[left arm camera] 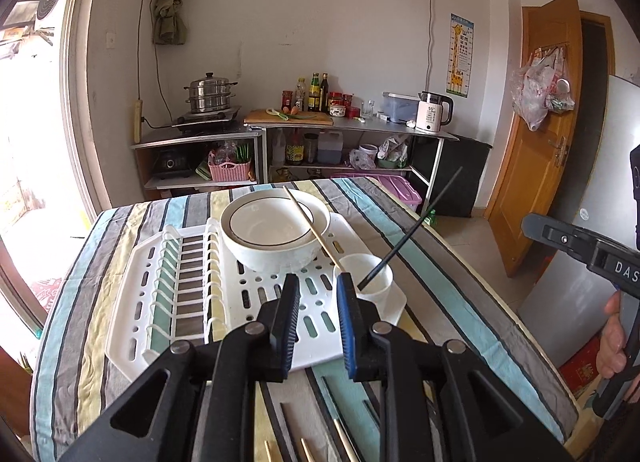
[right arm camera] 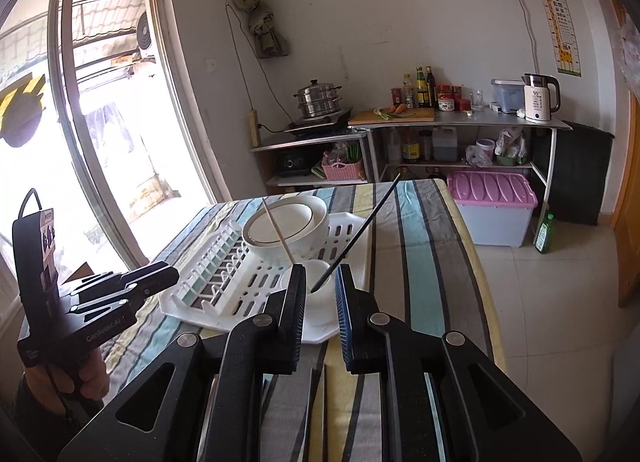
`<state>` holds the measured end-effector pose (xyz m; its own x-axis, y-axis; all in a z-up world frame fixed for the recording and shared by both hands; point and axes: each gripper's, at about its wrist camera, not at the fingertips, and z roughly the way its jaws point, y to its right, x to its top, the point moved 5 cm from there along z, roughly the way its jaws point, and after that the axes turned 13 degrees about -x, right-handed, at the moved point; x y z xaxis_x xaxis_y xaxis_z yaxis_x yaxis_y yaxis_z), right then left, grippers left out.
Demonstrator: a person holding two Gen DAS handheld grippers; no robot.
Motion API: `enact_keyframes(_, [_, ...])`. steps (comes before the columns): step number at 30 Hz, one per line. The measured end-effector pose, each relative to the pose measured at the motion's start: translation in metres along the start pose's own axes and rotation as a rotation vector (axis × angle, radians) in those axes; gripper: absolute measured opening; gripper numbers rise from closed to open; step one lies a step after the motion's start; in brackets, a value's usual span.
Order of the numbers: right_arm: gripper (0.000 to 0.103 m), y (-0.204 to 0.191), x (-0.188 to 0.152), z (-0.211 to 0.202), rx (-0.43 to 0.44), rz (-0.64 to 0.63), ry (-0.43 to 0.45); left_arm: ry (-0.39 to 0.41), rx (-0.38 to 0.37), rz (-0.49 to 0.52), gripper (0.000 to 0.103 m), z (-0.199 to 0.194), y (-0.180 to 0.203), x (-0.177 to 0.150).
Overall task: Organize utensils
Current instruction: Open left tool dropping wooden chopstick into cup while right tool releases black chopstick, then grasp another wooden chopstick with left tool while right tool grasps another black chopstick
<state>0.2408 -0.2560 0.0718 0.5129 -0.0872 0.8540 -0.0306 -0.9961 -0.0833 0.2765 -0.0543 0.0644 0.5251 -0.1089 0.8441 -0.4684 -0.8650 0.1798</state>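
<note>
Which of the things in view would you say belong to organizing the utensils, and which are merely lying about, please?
Job:
white cup
black chopstick
wooden chopstick
loose chopsticks
dish rack

Lying about:
bowls
steamer pot
kettle
pink-lidded bin

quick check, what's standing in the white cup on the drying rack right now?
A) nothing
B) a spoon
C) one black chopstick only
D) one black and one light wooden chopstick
D: a black chopstick and a light wooden chopstick both lean out of the white cup at the corner of the drying rack.
</note>
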Motion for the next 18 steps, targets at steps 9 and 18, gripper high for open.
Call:
enact_keyframes(9, [0.015,-0.026,-0.06,-0.034,0.053,-0.035,-0.04,-0.001,0.024,-0.014,0.02,-0.055,0.0,-0.066])
enact_keyframes(18, [0.015,-0.048,-0.1,-0.032,0.067,-0.069,-0.104,-0.08,0.046,-0.036,0.02,-0.061,-0.005,-0.117])
